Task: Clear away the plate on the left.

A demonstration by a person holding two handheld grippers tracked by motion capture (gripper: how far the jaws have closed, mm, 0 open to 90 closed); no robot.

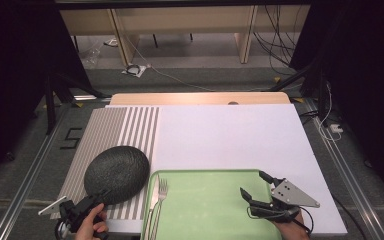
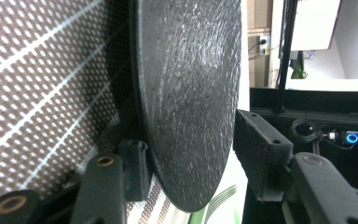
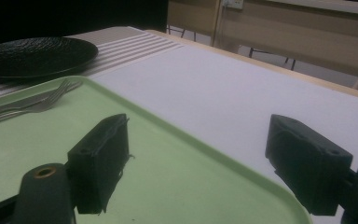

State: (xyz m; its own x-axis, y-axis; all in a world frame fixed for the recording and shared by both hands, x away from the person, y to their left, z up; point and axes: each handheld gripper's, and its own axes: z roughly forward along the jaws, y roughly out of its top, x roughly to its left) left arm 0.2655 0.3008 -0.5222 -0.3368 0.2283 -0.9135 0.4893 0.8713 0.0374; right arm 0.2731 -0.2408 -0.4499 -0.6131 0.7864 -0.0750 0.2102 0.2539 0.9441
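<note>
Your table (image 1: 230, 135) is covered with a white sheet, and a striped placemat (image 1: 105, 135) lies along its left side. Near you, a pale green tray (image 1: 205, 205) sits on the white sheet, its left edge just beside the placemat.

The black textured plate (image 1: 117, 172) rests on the placemat's near part, its right rim close to the tray's left corner. Your left gripper (image 1: 102, 195) has that plate by its near edge: in the left gripper view the plate (image 2: 186, 93) runs between the two jaws, one jaw under the rim against the placemat (image 2: 37, 84) and the other over the top face. Whether the upper jaw presses the plate or stands just off it, you cannot tell from here.

Your right gripper (image 1: 255, 184) sits over the tray's right part with its jaws spread wide and nothing between them.

A fork (image 1: 161, 192) and a knife (image 1: 154, 196) lie side by side along the tray's left edge.
</note>
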